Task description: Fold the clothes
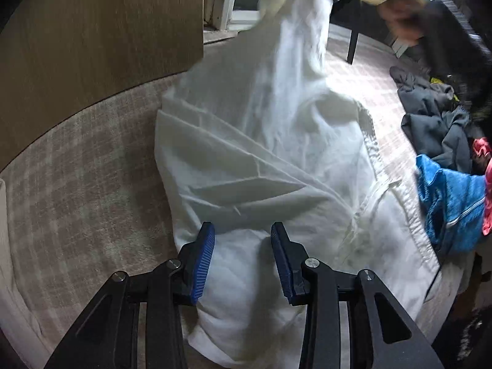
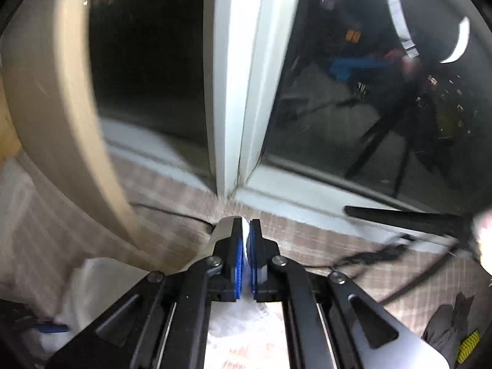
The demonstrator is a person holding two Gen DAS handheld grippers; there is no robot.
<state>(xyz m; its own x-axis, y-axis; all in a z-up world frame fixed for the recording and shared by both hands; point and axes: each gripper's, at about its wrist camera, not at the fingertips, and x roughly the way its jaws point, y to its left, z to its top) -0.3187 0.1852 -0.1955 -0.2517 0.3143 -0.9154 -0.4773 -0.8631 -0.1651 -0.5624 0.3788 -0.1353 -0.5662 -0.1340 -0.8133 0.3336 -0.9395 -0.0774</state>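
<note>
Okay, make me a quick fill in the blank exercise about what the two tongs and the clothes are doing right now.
1. The left tongs are ____, with the white garment lying between their pads.
2. The right tongs are shut on a strip of ____ cloth.
3. At the right of the white garment lies a bright ____ garment beside dark grey clothes.

Missing words: open; white; blue

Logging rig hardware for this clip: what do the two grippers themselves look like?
Both match: the left gripper and right gripper have matte black angular linkage arms with silver pivot screws and slotted cutouts. The fingers carry ribbed blue pads. No cables or sleeves show.
</note>
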